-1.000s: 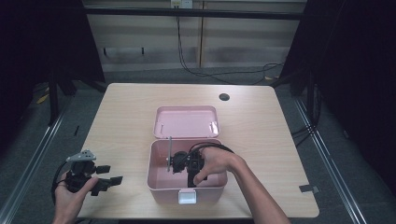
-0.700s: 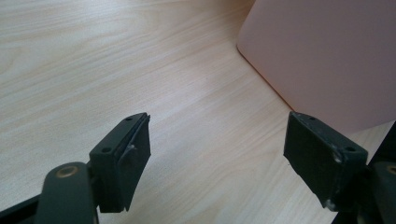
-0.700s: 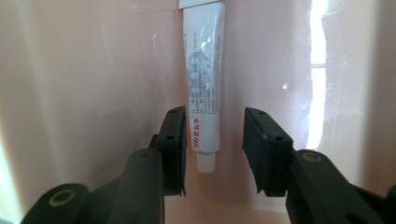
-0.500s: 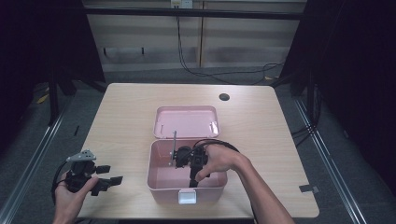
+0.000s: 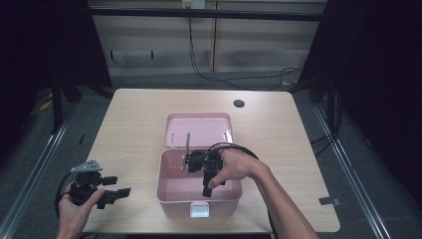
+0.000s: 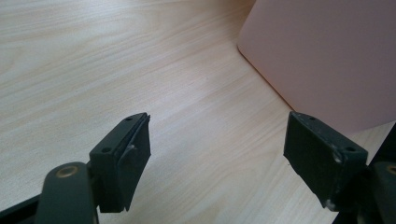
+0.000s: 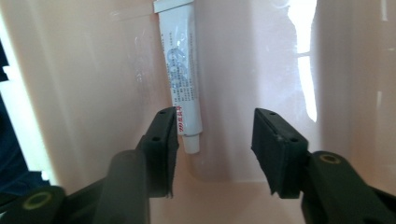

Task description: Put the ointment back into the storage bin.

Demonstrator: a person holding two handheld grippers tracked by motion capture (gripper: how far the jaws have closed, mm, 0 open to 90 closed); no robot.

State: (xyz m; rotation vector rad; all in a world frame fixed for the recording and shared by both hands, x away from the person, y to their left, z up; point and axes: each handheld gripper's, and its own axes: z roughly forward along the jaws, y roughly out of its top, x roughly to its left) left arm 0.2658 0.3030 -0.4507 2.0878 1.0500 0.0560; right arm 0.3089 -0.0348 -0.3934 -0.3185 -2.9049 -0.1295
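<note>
right gripper (image 7: 212, 140) hangs inside pink box (image 5: 169, 191), jaws apart near white tube (image 7: 181, 74); left gripper (image 6: 217, 158) gapes wide beside the box.

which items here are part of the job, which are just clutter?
In play:
- pink box, lid open
- white tube lying inside it
- right gripper, open, just short of the tube

Lying about:
- left gripper, open, idle over the table
- dark round hole at the table's far edge
</note>
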